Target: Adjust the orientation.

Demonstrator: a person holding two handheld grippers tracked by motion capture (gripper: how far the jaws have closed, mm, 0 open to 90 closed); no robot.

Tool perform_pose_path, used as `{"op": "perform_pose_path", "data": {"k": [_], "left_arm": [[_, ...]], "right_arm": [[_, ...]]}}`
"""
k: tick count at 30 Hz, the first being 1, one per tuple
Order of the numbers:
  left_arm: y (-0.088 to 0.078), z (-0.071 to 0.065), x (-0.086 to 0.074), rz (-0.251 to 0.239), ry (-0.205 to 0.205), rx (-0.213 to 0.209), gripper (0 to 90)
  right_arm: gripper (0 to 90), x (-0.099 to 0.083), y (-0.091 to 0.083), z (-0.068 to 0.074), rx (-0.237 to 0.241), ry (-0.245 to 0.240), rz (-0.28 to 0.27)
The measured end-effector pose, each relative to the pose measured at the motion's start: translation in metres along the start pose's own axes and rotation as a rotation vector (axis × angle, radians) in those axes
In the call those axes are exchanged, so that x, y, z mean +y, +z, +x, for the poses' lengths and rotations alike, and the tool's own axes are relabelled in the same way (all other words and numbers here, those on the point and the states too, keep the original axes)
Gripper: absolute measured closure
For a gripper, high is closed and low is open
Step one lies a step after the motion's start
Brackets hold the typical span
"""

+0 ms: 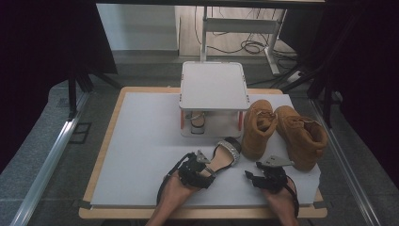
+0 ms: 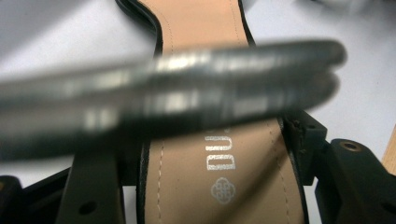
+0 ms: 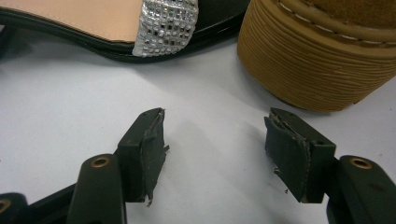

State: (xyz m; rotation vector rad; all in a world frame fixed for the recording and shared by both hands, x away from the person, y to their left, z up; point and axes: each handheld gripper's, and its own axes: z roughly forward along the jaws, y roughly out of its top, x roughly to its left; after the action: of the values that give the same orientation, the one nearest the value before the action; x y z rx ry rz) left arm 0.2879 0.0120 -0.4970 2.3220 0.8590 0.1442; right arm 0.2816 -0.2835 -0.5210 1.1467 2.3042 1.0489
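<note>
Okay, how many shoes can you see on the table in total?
4: two tan suede boots right of the small white rack, one black sandal at the left gripper, another sandal inside the rack, partly hidden.

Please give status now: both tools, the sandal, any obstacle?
Left tool around sandal heel end, grip unconfirmed. Right tool open, empty. Boots close beside sandal toe.

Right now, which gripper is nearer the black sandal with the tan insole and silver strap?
Left. The left gripper sits at the black sandal, its heel end between the fingers. The right gripper hovers apart, open over bare mat.
</note>
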Motion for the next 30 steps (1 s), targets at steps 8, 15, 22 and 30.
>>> {"op": "perform_pose_path", "data": {"k": [8,15,22,30], "left_arm": [[-0.006,-0.002,0.001,-0.027,0.02,0.011,38.9],[-0.011,-0.001,-0.001,-0.04,0.017,0.006,38.9],[-0.02,0.001,-0.003,-0.065,-0.001,0.014,39.0],[-0.033,0.006,0.001,-0.113,-0.024,0.038,38.9]], "right_arm": [[37.5,0.0,0.0,0.0,0.0,0.0,0.0],[37.5,0.0,0.0,0.0,0.0,0.0,0.0],[37.5,0.0,0.0,0.0,0.0,0.0,0.0],[37.5,0.0,0.0,0.0,0.0,0.0,0.0]]}}
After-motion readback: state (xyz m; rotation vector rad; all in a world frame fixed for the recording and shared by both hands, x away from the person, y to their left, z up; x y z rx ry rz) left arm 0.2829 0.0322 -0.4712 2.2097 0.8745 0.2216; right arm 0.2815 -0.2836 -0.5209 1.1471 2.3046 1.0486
